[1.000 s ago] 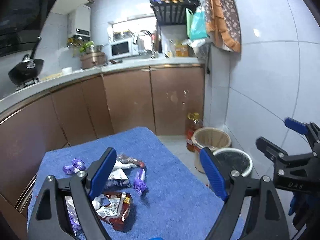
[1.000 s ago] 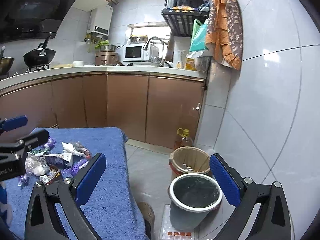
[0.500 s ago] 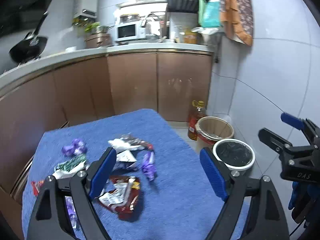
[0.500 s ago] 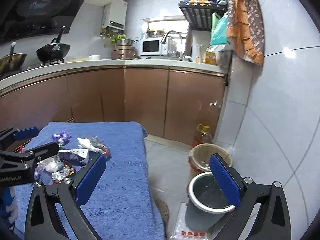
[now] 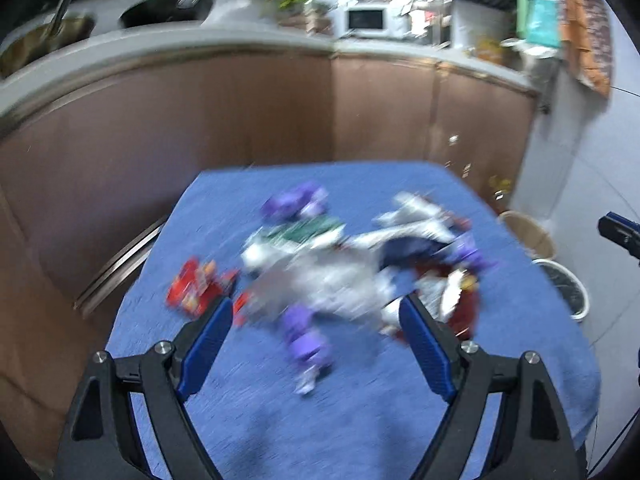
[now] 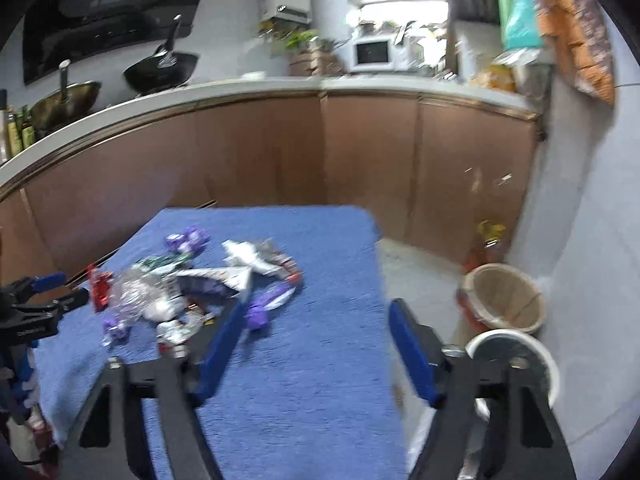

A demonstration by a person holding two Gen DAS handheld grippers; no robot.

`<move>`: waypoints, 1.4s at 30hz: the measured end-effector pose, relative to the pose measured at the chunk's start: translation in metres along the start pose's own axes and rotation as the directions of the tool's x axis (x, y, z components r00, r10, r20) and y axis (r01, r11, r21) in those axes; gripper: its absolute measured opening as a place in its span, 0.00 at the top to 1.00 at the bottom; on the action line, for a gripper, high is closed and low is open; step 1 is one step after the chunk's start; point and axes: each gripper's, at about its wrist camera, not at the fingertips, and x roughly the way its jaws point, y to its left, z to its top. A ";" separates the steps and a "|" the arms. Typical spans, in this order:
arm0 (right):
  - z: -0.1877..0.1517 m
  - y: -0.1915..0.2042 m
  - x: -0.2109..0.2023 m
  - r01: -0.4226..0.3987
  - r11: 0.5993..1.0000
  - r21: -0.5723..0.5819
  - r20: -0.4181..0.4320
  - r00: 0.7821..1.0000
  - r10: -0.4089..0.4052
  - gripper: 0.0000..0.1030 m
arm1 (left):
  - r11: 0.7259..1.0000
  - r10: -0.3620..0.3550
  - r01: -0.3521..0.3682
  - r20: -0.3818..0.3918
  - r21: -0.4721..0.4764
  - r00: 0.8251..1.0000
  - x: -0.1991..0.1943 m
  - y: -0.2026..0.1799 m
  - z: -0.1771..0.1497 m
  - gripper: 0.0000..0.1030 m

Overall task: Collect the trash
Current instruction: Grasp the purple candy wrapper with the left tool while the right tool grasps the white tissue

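Left hand-held gripper tilts downward, jaws wide apart and empty. Right hand-held gripper, also tilted down, has just been closing, nothing between its jaws.

wrappers heaped on table, bins right

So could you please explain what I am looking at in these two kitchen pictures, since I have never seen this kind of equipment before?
There is no robot here: a person carries a two-finger gripper in each hand, and a wide-angle camera on each one looks forward along its blue-padded fingers. One picture comes from the left gripper, the other from the right gripper. Both hang over a table covered with a blue cloth, on which lies a pile of wrappers: purple, red, silver and white ones. Neither gripper holds anything; the right one's jaws have just been closing, with only bare cloth between them. On the floor to the right stand a beige bin and a white-rimmed bin.
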 end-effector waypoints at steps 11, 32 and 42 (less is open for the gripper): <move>0.000 0.027 0.076 -0.217 0.975 0.054 -0.176 0.959 0.223 0.45 | 0.996 -0.026 0.015 -0.123 -0.090 0.992 0.048 0.018 -0.016 0.20; 0.026 0.044 0.169 -0.259 0.965 0.034 -0.278 0.925 0.258 0.49 | 0.989 -0.093 0.068 -0.197 -0.130 0.976 0.083 0.021 -0.025 0.46; 0.038 0.060 0.188 -0.292 0.953 -0.083 -0.305 0.918 0.255 0.49 | 0.986 -0.109 0.079 -0.210 -0.146 0.972 0.093 0.026 -0.029 0.46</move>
